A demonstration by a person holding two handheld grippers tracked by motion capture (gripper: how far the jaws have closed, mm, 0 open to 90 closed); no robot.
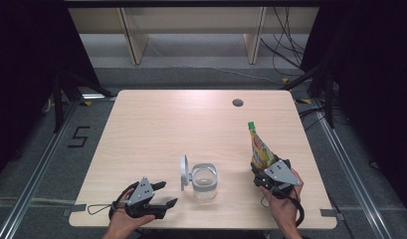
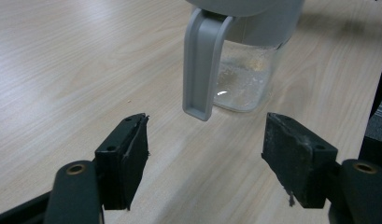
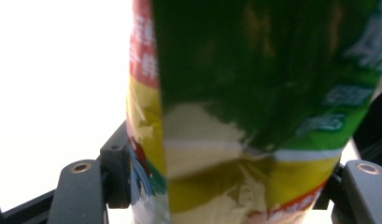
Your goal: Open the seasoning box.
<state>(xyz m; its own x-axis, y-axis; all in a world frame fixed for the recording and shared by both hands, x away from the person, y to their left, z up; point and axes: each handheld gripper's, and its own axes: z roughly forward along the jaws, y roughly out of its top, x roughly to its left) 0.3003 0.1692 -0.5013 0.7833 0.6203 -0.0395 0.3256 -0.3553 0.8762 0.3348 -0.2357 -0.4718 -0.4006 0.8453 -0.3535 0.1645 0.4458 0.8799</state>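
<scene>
At the near right of the light wooden table (image 1: 156, 124), the green-capped yellow-and-green squeeze pouch (image 1: 259, 148) stands upright between the jaws of the right gripper (image 1: 264, 172), which clamp its lower body on both sides. The right gripper view shows the pads pressed into the creased foil. The left gripper (image 1: 161, 194), jaws wide and empty, rests near left; its view faces the clear glass jar with open grey lid (image 2: 240, 70). Free tabletop extends far and left.
</scene>
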